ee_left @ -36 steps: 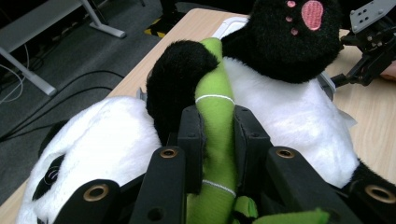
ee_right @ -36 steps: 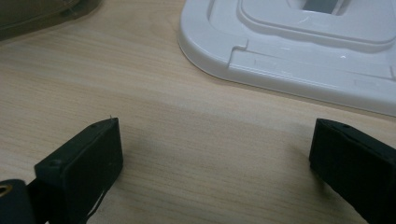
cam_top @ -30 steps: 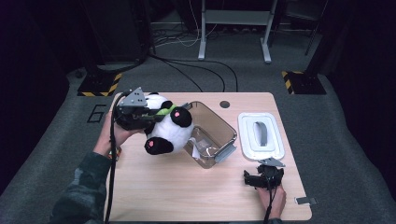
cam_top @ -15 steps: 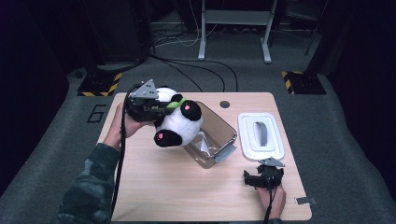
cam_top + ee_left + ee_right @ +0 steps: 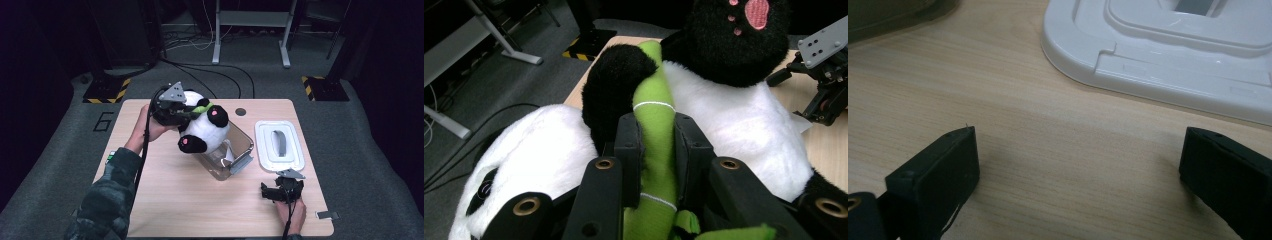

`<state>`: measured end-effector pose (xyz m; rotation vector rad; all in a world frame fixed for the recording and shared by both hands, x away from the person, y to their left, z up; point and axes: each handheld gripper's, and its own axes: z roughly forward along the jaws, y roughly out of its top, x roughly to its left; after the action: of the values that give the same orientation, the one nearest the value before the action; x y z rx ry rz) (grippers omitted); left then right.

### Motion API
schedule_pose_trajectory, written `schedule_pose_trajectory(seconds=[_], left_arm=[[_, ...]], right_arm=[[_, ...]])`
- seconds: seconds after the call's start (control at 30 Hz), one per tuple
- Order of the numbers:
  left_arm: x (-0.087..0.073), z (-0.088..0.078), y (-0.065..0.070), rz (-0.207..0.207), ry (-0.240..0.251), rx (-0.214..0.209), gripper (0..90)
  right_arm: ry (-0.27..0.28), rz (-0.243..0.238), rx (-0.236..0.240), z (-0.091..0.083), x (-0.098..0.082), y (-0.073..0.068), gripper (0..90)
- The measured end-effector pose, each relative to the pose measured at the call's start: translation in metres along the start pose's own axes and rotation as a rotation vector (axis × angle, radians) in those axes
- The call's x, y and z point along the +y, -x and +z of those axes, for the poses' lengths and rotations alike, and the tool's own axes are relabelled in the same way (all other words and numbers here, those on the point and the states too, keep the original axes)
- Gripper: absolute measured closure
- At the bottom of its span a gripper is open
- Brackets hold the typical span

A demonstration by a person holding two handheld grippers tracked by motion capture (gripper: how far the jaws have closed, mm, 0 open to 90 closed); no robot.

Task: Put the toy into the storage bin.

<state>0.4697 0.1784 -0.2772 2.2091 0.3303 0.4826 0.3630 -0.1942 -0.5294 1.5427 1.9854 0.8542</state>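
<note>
A black-and-white plush panda [image 5: 202,127] with pink paw pads hangs tilted over the near-left end of a clear plastic box [image 5: 239,150] at the table's middle. My left gripper [image 5: 191,114] is shut on the green bamboo stalk [image 5: 654,125] sewn to the panda's front. In the left gripper view both jaws [image 5: 656,145] press on that stalk. A white lid [image 5: 279,146] with a grey handle lies flat to the right of the box. My right gripper [image 5: 280,191] rests on the table in front of the lid, open, with bare wood between its fingers [image 5: 1078,165].
The lid's rim [image 5: 1168,60] lies just beyond the right gripper's tips. A dark grommet hole [image 5: 240,111] sits near the table's far edge, and a small tag [image 5: 327,215] at the front right corner. Cables and desk legs cross the floor behind.
The left hand has carried the panda to the right and a little farther back, so that it now overlaps the box. The panda has turned in the grip. The right gripper has stayed put.
</note>
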Motion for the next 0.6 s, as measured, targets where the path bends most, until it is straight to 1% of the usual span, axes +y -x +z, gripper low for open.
schedule_pose_trajectory(seconds=[0.17,0.27,0.37,0.43,0.5,0.6], left_arm=[[0.003,0.015,0.003,0.009,0.003,-0.016,75.9],[0.004,0.023,0.004,0.016,-0.012,-0.024,75.9],[0.005,0.029,0.005,0.021,-0.014,-0.036,75.9],[0.006,0.033,0.006,0.015,-0.017,-0.038,75.8],[0.005,0.038,0.006,0.013,-0.018,-0.050,75.8],[0.005,0.044,0.009,0.018,-0.035,-0.062,75.8]], right_arm=[[0.000,0.000,0.000,0.000,0.000,0.000,2.1],[-0.002,-0.001,0.002,0.000,0.000,0.000,2.1],[-0.001,-0.003,0.002,0.000,0.000,0.000,2.2],[-0.002,-0.003,0.002,0.000,0.000,0.000,2.2],[-0.001,-0.003,0.002,0.000,0.000,0.000,2.2],[-0.004,0.003,0.001,-0.001,0.000,0.000,2.2]])
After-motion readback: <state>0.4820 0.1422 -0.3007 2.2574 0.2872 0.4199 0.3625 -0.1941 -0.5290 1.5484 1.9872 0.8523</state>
